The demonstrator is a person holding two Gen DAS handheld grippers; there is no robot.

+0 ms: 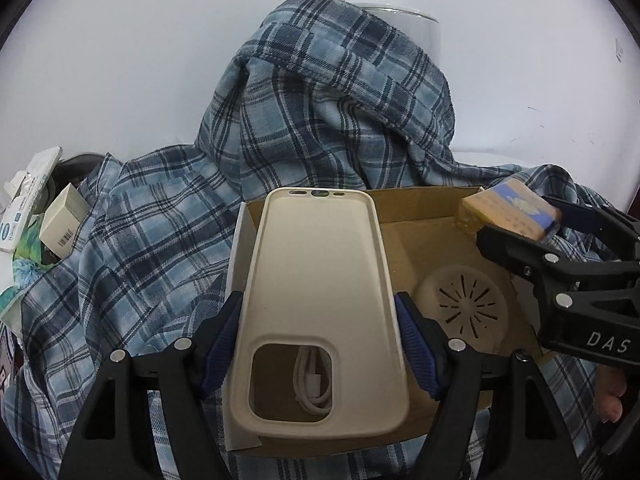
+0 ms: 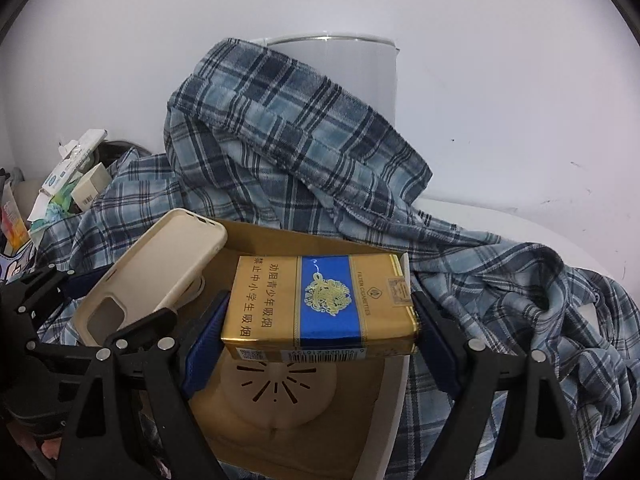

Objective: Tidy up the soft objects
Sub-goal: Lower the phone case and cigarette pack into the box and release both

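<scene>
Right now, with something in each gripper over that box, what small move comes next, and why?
Probably lower and release: the left gripper holds the phone case and the right gripper the cigarette pack, both above the open cardboard box.

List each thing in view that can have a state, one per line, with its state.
left gripper: shut on the phone case
phone case: empty, held over the box
right gripper: shut on the cigarette pack
cigarette pack: closed, held flat over the box
cardboard box: open, holding a round vented disc and a coiled white cable
plaid blanket: crumpled, unfolded
</scene>
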